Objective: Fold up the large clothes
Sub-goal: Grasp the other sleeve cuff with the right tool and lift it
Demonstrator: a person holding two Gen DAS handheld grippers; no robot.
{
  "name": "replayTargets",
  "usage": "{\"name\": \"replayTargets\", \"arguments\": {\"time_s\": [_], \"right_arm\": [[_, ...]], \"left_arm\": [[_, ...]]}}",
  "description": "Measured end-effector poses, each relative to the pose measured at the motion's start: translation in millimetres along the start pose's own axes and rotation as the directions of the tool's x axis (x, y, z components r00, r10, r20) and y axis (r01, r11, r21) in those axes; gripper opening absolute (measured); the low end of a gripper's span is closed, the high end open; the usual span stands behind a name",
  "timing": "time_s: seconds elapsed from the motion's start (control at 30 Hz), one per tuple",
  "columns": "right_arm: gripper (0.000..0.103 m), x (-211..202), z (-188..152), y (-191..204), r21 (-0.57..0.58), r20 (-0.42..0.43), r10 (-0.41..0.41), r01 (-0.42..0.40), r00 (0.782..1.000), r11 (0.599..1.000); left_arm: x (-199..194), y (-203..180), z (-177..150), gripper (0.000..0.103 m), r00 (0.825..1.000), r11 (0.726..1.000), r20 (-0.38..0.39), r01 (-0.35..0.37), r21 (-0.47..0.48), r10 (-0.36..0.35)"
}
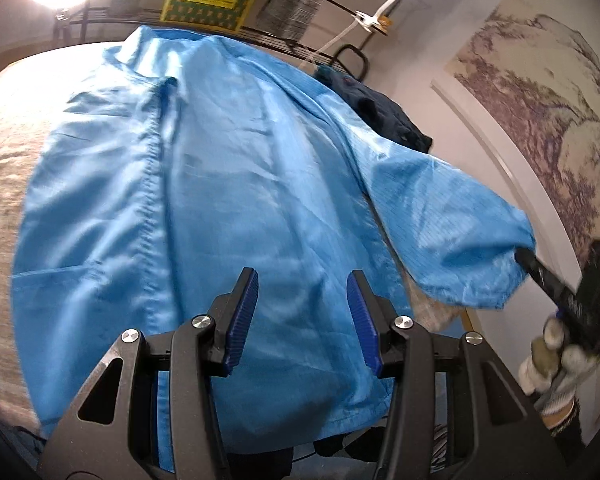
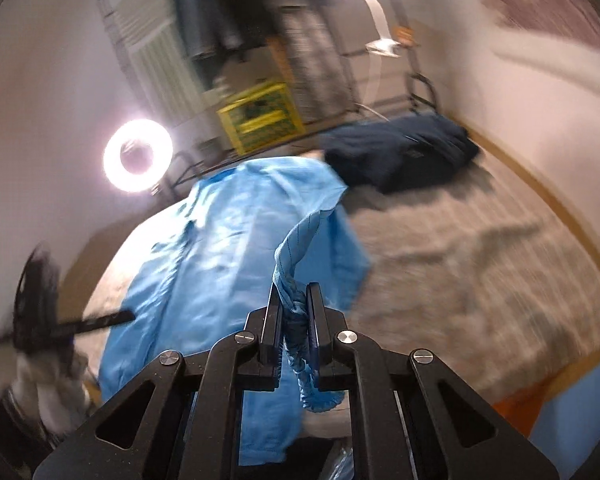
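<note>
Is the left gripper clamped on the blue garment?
No: in the left wrist view the left gripper hovers with its jaws apart above the blue garment, its pads pressing no cloth.

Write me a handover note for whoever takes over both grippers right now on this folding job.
Right gripper: jaws shut on the sleeve cuff of the blue coat, sleeve lifted off the bed.
Left gripper: jaws open, empty, above the coat's lower part.
Coat lies spread flat; dark garment bunched at the far end.
Done: sleeve picked up. Left: all folds, then the dark garment.
</note>
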State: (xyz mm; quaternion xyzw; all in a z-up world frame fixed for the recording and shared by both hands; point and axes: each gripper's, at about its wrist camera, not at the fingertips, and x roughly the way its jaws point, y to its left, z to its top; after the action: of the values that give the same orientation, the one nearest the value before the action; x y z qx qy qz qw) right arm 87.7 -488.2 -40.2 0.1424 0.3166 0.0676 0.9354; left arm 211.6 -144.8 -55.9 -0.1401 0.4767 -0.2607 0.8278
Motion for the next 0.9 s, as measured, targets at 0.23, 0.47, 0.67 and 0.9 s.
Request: {"name": "replayTargets", "arguments": {"time_s": [0.23,0.47,0.67,0.9], "right_arm": [[0.008,30.9,-25.5,100.7,-0.331,-0.106,0.059,-0.092,0.993,0.939],[0.008,77.9,-117.6,182.0,-0.658,-0.345,0.001,-0.242,0.939,0.713],[0.008,91.7,-146.5,179.3,-0.672,-0.427,-0.014,-0.306,0.904,0.675],[0.008,85.8,-152.7,177.1,-0.677,-0.471,0.015,-0.373,0.882,0.635]], "left_arm": [[-42.4,31.1,30.1,0.047,0.995,0.997,0.063,-0.072,-0.033,0.074],[-44.4,81.8,19.4,0.047,0.993,0.988,0.065,-0.089,-0.127,0.097],[-27.0,97.2,10.9,0.047,0.997,0.982,0.002,-0.073,-0.176,0.075],[0.0,70.2,-5.8,0.047,0.996,0.993,-0.073,-0.051,-0.111,0.043]]}}
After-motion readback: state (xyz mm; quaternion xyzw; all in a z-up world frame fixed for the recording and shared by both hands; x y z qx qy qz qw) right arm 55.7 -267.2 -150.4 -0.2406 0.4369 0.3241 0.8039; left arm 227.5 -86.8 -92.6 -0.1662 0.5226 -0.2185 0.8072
